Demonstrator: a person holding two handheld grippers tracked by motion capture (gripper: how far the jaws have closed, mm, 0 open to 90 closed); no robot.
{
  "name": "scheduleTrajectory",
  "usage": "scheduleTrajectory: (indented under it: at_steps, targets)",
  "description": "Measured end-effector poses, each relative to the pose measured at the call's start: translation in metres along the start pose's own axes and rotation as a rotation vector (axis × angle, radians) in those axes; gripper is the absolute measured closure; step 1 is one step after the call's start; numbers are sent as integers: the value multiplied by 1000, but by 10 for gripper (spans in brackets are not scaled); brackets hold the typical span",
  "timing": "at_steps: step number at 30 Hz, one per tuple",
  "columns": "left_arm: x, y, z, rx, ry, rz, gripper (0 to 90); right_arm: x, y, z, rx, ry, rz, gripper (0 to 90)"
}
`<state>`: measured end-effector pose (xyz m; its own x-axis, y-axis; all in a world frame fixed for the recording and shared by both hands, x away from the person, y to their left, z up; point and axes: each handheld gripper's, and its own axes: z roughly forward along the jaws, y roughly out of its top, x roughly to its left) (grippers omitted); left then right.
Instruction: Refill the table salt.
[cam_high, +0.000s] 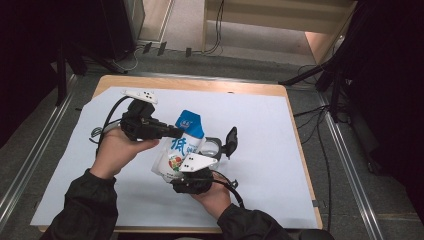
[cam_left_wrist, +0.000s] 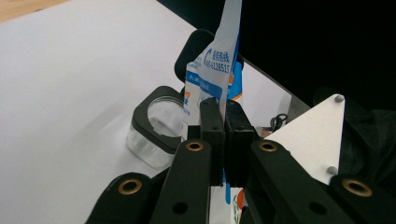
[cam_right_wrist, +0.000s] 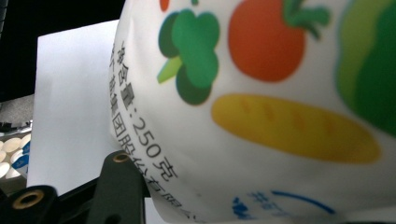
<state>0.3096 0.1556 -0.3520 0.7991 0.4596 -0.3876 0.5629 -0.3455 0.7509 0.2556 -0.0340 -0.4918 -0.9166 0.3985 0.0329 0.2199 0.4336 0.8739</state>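
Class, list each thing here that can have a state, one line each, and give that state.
Pouch: upright, sealed top pinched, body gripped.
Left hand-held gripper: shut on the pouch's top edge.
Right hand-held gripper: closed around the pouch's lower body.
Clear container: open, lid flipped back.

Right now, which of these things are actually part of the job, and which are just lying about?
In use:
- white and blue pouch
- left hand-held gripper, shut on the pouch's upper part
- right hand-held gripper, holding the pouch's lower part
- open clear jar beside it, probably

Lying about:
- white sheet
- floor cables
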Motion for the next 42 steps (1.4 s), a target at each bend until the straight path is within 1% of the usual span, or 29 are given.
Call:
scheduleTrajectory:
  at_steps: [4,5,6,7,8,10,12,17,19,20,24,27,28,31,33,37,38,42]
  targets:
    - [2,-1,5,2,-22,-7,892,1,-1,-1,3,3,-2,543]
    - [2,-2,7,10,-26,-7,891,1,-2,-1,0,2,-7,546]
    - [2,-2,9,27,-28,-5,879,1,-2,-1,1,2,-6,548]
    - [2,-3,11,35,-21,-3,874,1,-2,-1,0,2,-6,549]
    - [3,-4,13,30,-21,-5,875,1,-2,-1,-2,3,-4,551]
    - [3,-4,15,41,-27,-5,886,1,-3,-1,3,3,-3,554]
    - [4,-5,15,48,-16,-9,893,1,-4,-1,6,5,-5,557]
    - [5,-5,16,45,29,-14,900,1,-6,-1,-2,20,33,555]
    - [5,-5,16,52,55,-17,900,1,-7,-1,-7,18,38,533]
    - [6,-5,17,55,58,-19,900,2,-8,-2,-11,10,42,515]
    - [6,-5,21,63,52,-21,900,3,-9,-2,-9,2,47,513]
    - [7,-6,24,64,47,-22,900,2,-10,-2,-1,7,47,531]
    - [7,-6,26,68,38,-23,899,2,-10,-2,-1,9,51,537]
    - [9,-6,29,76,30,-26,896,2,-11,-2,7,17,57,548]
    - [12,-7,31,68,11,-38,896,3,-11,-2,6,26,60,554]
    - [13,-8,36,80,13,-42,897,3,-11,-3,10,33,64,562]
    - [13,-8,36,85,4,-44,897,3,-11,-3,11,34,65,561]
    - [13,-8,37,86,10,-27,897,4,-11,-3,12,42,74,562]
